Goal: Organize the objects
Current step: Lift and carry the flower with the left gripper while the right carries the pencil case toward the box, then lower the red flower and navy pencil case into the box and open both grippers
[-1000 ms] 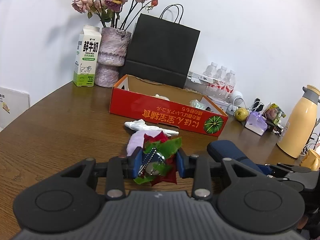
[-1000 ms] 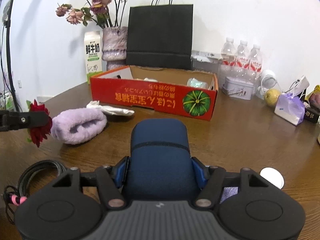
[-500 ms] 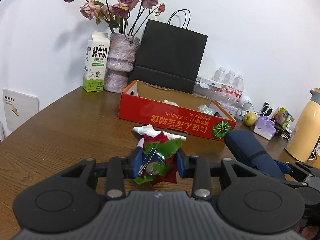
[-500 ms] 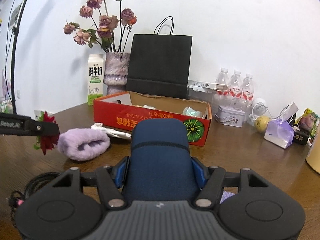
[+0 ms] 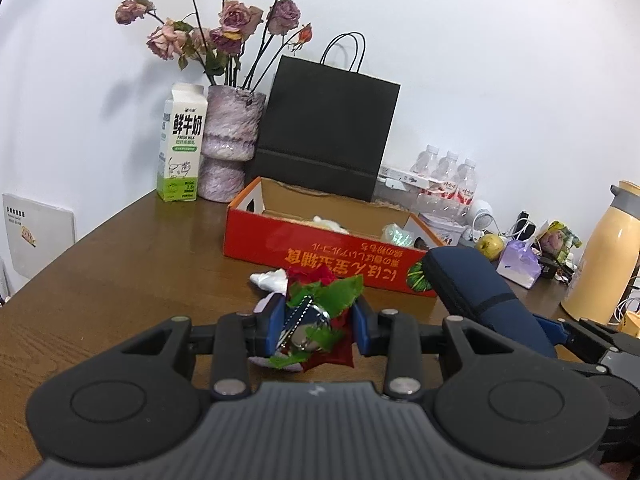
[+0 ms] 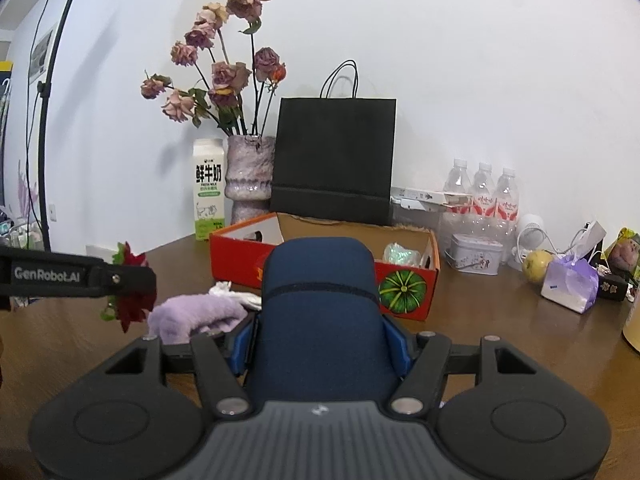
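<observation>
My left gripper (image 5: 318,330) is shut on a red fabric flower (image 5: 332,296) with green leaves and a silver bell, held just above the brown table. In the right wrist view the same flower (image 6: 132,304) hangs at the left. My right gripper (image 6: 320,344) is shut on a navy blue case (image 6: 320,300), lifted off the table; from the left wrist it shows at the right (image 5: 476,292). Ahead stands an open red cardboard box (image 6: 404,284) with small items inside. A fluffy lilac piece (image 6: 196,314) and a white cloth (image 6: 236,294) lie in front of it.
Behind the box stand a black paper bag (image 6: 334,160), a vase of dried roses (image 6: 248,180) and a milk carton (image 6: 208,192). To the right are water bottles (image 6: 484,196), a tin (image 6: 474,254), an apple (image 6: 536,266), a lilac pouch (image 6: 570,284) and a yellow thermos (image 5: 604,256).
My right gripper has risen with the blue case and tipped upward, so more wall shows. The left gripper keeps its hold on the flower and has barely shifted.
</observation>
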`<action>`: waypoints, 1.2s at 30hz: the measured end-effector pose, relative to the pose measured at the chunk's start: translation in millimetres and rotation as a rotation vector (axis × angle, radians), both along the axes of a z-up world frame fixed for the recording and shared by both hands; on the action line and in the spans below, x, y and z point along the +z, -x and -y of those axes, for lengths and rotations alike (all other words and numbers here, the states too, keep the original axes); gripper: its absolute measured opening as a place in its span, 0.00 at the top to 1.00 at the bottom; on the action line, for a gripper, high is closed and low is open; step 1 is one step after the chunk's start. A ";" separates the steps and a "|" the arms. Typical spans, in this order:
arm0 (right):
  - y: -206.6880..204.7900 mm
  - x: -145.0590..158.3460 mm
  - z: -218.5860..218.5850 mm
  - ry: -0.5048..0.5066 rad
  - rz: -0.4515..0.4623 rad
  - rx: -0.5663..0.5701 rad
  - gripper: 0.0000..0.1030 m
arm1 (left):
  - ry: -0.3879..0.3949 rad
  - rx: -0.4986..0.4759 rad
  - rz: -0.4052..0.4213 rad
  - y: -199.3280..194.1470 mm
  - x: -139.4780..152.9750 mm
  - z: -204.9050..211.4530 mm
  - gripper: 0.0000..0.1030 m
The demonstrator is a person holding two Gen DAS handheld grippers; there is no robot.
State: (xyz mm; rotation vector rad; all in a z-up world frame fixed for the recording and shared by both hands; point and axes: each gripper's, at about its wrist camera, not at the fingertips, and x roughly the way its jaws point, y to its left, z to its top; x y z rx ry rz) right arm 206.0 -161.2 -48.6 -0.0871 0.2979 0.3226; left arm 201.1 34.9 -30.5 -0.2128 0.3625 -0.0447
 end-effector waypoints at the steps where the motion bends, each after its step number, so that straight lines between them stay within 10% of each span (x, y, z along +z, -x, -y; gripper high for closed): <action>1: -0.9 2.0 -0.3 -0.003 0.000 -0.001 0.39 | -0.001 -0.002 0.003 -1.1 2.6 1.2 0.65; 36: -86.9 42.8 -15.0 -0.053 -0.002 0.005 0.39 | -0.008 0.003 0.010 -97.1 49.0 11.6 0.65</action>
